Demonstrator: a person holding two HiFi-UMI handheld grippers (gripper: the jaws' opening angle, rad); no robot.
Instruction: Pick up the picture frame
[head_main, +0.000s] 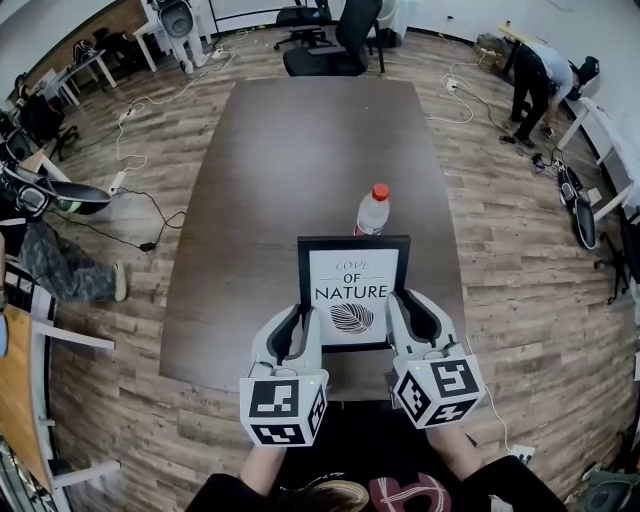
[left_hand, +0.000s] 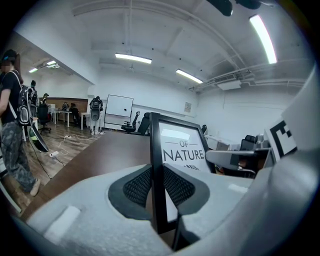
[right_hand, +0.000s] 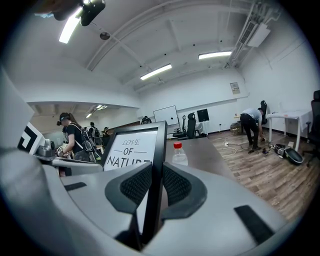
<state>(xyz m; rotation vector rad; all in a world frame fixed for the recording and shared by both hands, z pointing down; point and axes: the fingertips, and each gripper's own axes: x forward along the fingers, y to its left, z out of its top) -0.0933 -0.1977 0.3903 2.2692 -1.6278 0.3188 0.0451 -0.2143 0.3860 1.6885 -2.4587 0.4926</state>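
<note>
Head view: the picture frame (head_main: 353, 290) stands upright at the near end of the brown surface (head_main: 280, 170). The left gripper (head_main: 299, 318) is on its left edge and the right gripper (head_main: 408, 300) is on its right edge. A red-capped bottle (head_main: 372, 212) sits just behind, its bottom hidden by the frame's top.

Left gripper view: the jaws are pinching the black border, and the frame blocks a good chunk of the room.

Right gripper view: these jaws are also pinching the border. The bottle peeks out right beside it, and a person (right_hand: 251, 125) is bent over way in the back.

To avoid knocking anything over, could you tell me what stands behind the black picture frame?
A clear plastic bottle with a red cap; the frame covers its base.
</note>
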